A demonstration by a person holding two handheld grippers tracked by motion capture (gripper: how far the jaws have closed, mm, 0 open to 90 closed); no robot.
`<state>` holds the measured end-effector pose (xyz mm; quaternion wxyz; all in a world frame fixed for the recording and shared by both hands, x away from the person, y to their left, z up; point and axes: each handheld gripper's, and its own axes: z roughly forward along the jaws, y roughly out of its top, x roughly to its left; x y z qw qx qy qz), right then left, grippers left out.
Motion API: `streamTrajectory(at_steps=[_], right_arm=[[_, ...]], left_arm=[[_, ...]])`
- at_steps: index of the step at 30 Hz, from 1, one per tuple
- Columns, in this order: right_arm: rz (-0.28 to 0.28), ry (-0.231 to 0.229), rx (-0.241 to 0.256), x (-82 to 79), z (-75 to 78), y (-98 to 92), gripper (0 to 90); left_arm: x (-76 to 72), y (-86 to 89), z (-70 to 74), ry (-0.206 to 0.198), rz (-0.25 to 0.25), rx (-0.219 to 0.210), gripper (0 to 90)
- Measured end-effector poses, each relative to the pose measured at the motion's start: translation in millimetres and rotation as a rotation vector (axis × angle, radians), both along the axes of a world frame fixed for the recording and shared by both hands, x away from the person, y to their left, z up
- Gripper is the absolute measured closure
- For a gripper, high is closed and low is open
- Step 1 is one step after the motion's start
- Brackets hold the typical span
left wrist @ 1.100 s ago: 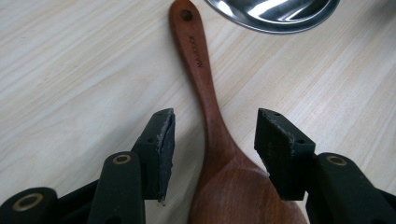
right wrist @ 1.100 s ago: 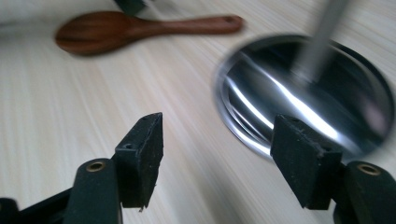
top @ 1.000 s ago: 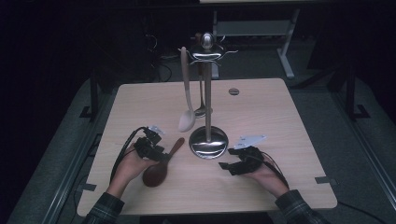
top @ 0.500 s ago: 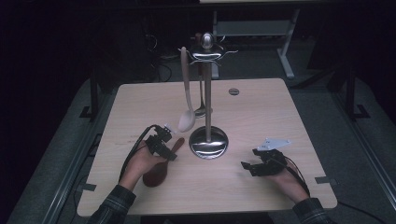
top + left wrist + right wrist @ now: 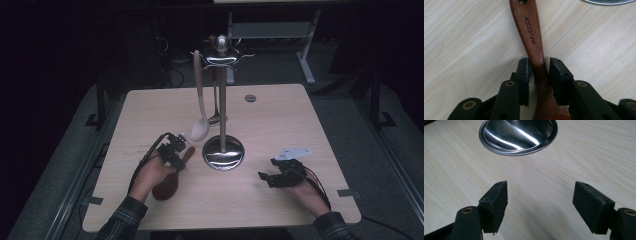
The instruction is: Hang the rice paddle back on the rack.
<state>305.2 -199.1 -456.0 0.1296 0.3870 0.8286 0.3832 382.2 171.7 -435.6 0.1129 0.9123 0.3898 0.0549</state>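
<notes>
Left tool (image 5: 539,75) astride wooden spoon (image 5: 532,37), beside rack base (image 5: 223,152).

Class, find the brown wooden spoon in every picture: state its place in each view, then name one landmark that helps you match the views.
High view: wooden spoon lies lower left on the table, under the left gripper, left of the stand's steel base.
Left gripper view: its handle runs up the centre, between the jaws.
Right gripper view: not in it.
Shared landmark: the steel base, at the top edge of the left gripper view.
</notes>
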Motion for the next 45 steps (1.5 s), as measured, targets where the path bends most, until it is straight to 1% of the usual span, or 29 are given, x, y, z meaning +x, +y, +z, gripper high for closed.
streamTrajectory(at_steps=[2,4,5,6,8,10,12,13,15,18,19,20,21,22,23,24,25,28,33,34,36,37,38,39,40,41,42,43,45], right_arm=[[-0.001,0.003,-0.001,0.5,-0.2,-0.3,28.0],[0.0,0.0,0.002,1.1,0.0,-0.9,28.0],[0.0,0.0,0.002,1.1,0.0,-0.9,28.0],[-0.003,0.003,0.006,1.5,0.0,-1.3,28.0],[-0.007,0.005,0.01,2.5,-0.6,-2.2,28.2],[-0.009,0.008,0.014,3.5,-0.8,-3.0,28.2],[-0.013,0.01,0.02,4.0,-0.5,-3.0,28.2],[-0.015,0.008,0.021,4.4,-0.5,-3.1,28.2],[-0.018,0.011,0.027,5.1,-0.6,-3.3,28.2],[-0.017,0.013,0.029,5.7,-1.1,-3.8,28.2],[-0.019,0.013,0.03,5.8,-1.1,-3.8,28.2],[-0.02,0.013,0.031,5.8,-1.1,-3.9,28.2],[-0.02,0.012,0.032,5.8,-1.0,-4.1,28.2],[-0.02,0.011,0.032,5.7,-0.9,-4.2,28.2],[-0.02,0.011,0.033,5.7,-0.8,-4.5,28.2],[-0.019,0.005,0.031,5.9,-0.9,-4.7,28.2],[-0.019,0.004,0.028,6.0,-0.8,-5.2,28.2],[-0.021,0.006,0.031,6.2,-0.6,-5.7,28.2],[-0.02,0.004,0.036,6.5,0.4,-5.7,28.2],[-0.02,0.004,0.036,6.5,0.4,-5.7,28.2],[-0.021,0.005,0.035,6.6,0.2,-6.1,28.2],[-0.027,0.006,0.04,6.5,0.7,-6.1,28.1],[-0.029,0.005,0.042,6.3,1.1,-6.2,28.1],[-0.031,0.004,0.045,6.1,1.6,-6.5,28.1],[-0.03,-0.002,0.048,6.1,2.3,-6.8,28.1],[-0.032,-0.005,0.049,5.9,3.2,-7.0,28.1],[-0.032,-0.005,0.049,5.9,3.2,-7.0,28.1],[-0.036,-0.013,0.06,5.6,5.4,-6.7,27.9],[-0.037,-0.015,0.065,5.2,8.0,-5.9,28.4]], left_arm=[[0.4,1.1,-0.2,-0.004,0.012,-0.006,72.9],[1.1,2.6,-0.1,-0.005,0.013,-0.006,77.2],[1.8,4.6,-0.6,-0.001,0.008,-0.022,77.2],[2.2,6.2,-0.5,0.003,0.023,-0.033,77.5],[3.0,9.1,-0.6,0.007,0.021,-0.052,77.8],[3.1,12.5,-1.0,0.017,0.039,-0.094,78.1],[3.1,16.7,-1.3,0.025,0.042,-0.12,78.2],[3.3,19.4,-1.0,0.025,0.035,-0.13,78.2],[2.8,24.5,2.8,0.024,0.028,-0.168,78.2],[0.3,30.8,10.2,-0.004,0.024,-0.214,78.4],[-1.6,32.3,12.4,-0.01,0.036,-0.233,78.4],[-1.6,32.3,12.4,-0.01,0.036,-0.233,78.4],[-4.4,37.1,16.9,-0.034,0.033,-0.264,78.4],[-5.8,39.8,19.1,-0.041,0.035,-0.288,78.5],[-7.4,42.5,21.5,-0.051,0.036,-0.307,78.5],[-9.2,45.7,24.3,-0.071,0.026,-0.324,78.5],[-10.9,48.9,27.4,-0.081,0.023,-0.341,78.6],[-17.5,56.9,35.2,-0.139,0.029,-0.409,78.8],[-29.5,69.9,47.6,-0.207,0.009,-0.472,78.8],[-29.5,69.9,47.6,-0.207,0.009,-0.472,78.8],[-34.5,73.3,51.5,-0.232,0.007,-0.502,78.7],[-37.5,75.9,55.3,-0.249,-0.006,-0.517,78.8],[-39.3,76.8,57.4,-0.262,-0.014,-0.529,78.7],[-41.6,76.5,59.5,-0.276,-0.01,-0.554,78.7],[-43.0,77.0,62.0,-0.29,-0.022,-0.563,78.7],[-45.4,76.8,65.2,-0.304,-0.035,-0.584,78.8],[-45.4,76.8,65.2,-0.304,-0.035,-0.584,78.7],[-49.2,75.7,69.6,-0.317,-0.045,-0.611,78.8],[-53.8,73.5,74.6,-0.341,-0.062,-0.632,78.7]])
